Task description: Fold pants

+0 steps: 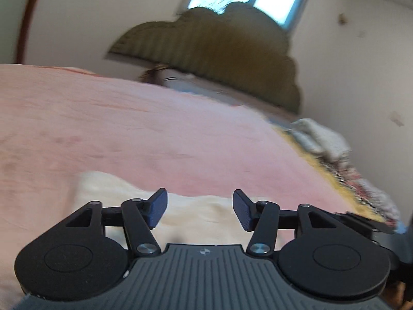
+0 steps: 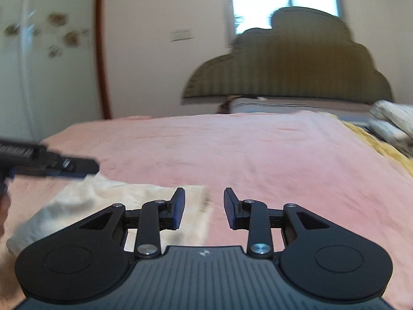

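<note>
While both tongs hang spread and empty, left tongs [image 1: 200, 208] and right tongs [image 2: 204, 208], cream pants [image 2: 108, 196] lie folded on the pink bedsheet [image 2: 258, 149] just beneath them

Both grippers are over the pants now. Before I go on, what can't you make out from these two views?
- Pants: near part hidden under the right gripper body in the right view, and under the left gripper in the left view; fold state unclear.
- Left gripper's fingers in the right view: motion-blurred and cut by the left edge.
- Items by the headboard: blurred.
</note>
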`<action>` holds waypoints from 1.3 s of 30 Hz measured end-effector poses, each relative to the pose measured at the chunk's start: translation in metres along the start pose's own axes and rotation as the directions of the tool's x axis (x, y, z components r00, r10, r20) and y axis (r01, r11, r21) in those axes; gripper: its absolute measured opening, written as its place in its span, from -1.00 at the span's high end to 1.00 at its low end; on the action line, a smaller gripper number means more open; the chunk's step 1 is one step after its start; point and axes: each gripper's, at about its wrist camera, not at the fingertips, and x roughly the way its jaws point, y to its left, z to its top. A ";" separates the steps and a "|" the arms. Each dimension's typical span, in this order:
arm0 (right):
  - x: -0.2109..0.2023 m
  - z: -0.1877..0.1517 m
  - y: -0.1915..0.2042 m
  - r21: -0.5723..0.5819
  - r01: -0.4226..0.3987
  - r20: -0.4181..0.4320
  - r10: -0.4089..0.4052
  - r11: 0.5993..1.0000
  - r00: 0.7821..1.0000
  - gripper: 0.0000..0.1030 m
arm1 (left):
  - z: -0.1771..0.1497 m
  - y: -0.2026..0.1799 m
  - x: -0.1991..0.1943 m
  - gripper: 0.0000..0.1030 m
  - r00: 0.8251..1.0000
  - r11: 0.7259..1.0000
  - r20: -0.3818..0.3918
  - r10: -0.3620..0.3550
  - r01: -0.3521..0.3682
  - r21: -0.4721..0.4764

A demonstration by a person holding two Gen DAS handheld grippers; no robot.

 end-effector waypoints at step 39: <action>-0.007 -0.065 0.154 0.023 -0.684 -0.243 0.668 0.729 0.703 -0.01 | -0.038 0.075 -0.075 -0.37 0.997 0.997 -0.023 0.075 -0.076 -0.020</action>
